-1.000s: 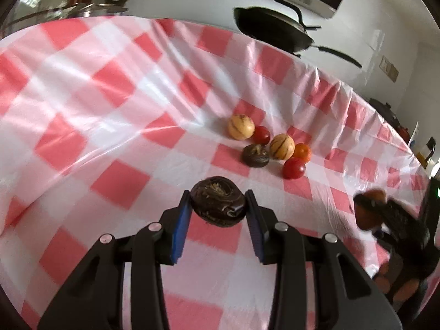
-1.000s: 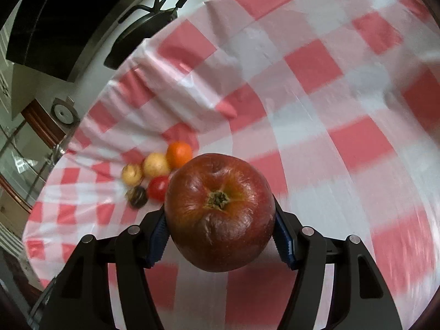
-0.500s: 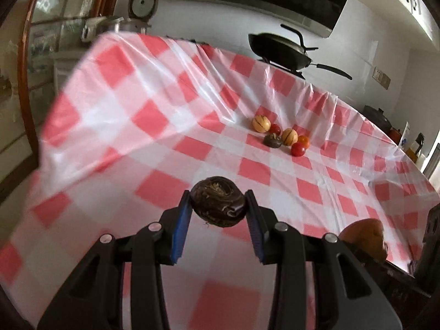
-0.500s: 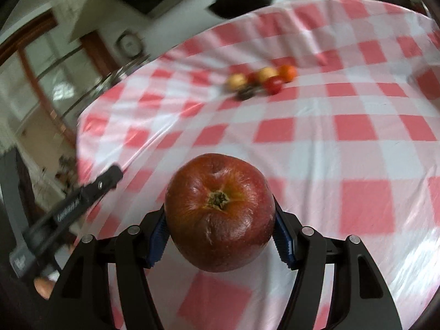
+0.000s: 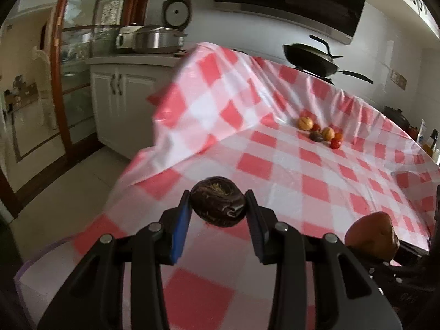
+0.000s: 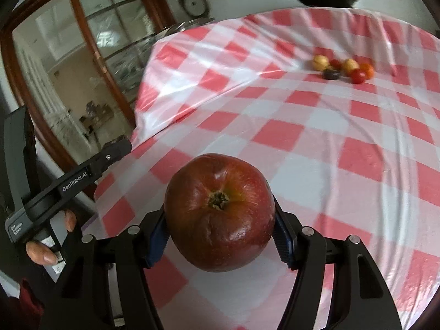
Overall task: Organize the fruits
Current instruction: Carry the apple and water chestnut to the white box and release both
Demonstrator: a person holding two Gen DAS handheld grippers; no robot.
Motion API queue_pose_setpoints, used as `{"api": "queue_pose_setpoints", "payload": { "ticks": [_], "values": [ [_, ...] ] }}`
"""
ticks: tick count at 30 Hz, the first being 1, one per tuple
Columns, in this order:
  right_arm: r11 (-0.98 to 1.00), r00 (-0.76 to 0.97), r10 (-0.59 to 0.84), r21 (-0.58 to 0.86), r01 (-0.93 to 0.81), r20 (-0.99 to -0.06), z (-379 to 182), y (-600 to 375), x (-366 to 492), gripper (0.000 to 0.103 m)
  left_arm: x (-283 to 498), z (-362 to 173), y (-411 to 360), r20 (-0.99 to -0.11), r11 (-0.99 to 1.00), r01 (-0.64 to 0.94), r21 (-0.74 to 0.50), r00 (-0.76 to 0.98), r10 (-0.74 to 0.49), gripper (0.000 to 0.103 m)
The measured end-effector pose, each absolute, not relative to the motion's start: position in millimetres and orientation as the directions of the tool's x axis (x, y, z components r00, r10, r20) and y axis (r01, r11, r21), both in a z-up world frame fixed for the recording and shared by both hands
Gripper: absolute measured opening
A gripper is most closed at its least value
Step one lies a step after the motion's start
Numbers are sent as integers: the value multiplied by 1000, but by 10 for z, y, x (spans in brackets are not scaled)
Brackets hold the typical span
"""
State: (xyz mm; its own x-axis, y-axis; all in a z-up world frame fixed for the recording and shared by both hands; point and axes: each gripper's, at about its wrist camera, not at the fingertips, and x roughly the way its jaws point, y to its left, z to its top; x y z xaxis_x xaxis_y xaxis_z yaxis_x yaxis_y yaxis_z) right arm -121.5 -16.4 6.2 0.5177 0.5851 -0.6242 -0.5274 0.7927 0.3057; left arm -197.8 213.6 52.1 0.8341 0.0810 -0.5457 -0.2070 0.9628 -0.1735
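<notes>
My left gripper (image 5: 217,209) is shut on a dark brown wrinkled fruit (image 5: 217,205) and holds it above the near left corner of the checked table. My right gripper (image 6: 220,233) is shut on a big red apple (image 6: 219,220); the apple also shows at the lower right of the left wrist view (image 5: 371,235). A cluster of small fruits (image 5: 320,133) lies far across the table: two tan ones, a dark one, red ones and an orange one. It also shows in the right wrist view (image 6: 343,70). The left gripper's body (image 6: 68,184) shows at the left there.
The red-and-white checked tablecloth (image 5: 302,181) hangs over the table's left edge (image 5: 132,170). A black pan (image 5: 310,59) sits beyond the far edge. White cabinets with a steel pot (image 5: 154,40) stand at the left, with bare floor (image 5: 55,181) below.
Both grippers have pulled back from the fruit cluster toward the near left corner of the table, each still holding its fruit. The cluster looks smaller and farther.
</notes>
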Motion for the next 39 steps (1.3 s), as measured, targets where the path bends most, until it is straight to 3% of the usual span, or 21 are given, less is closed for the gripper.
{"api": "queue_pose_setpoints", "payload": {
  "ticks": [12,21,29,39],
  "values": [
    [663,405,648,216,-717,-645,54,539,-1729,64,-2431,434,2747,-547,929,-324,-180,818,179,39],
    [434,287,690,63,-899,-665,2,1150,-2418,64,-2947,334,3388,-562,870,-475,-132,759,329,39],
    [243,101,616,66,-968,-781,-473,1798,-2758,64,-3033,-355,3922,-738,832,-553,-51,582,342,39],
    [243,92,423,15,-970,-901,-1228,2511,-2716,64,-2903,-1254,4332,-875,779,-624,-70,413,253,39]
  ]
}}
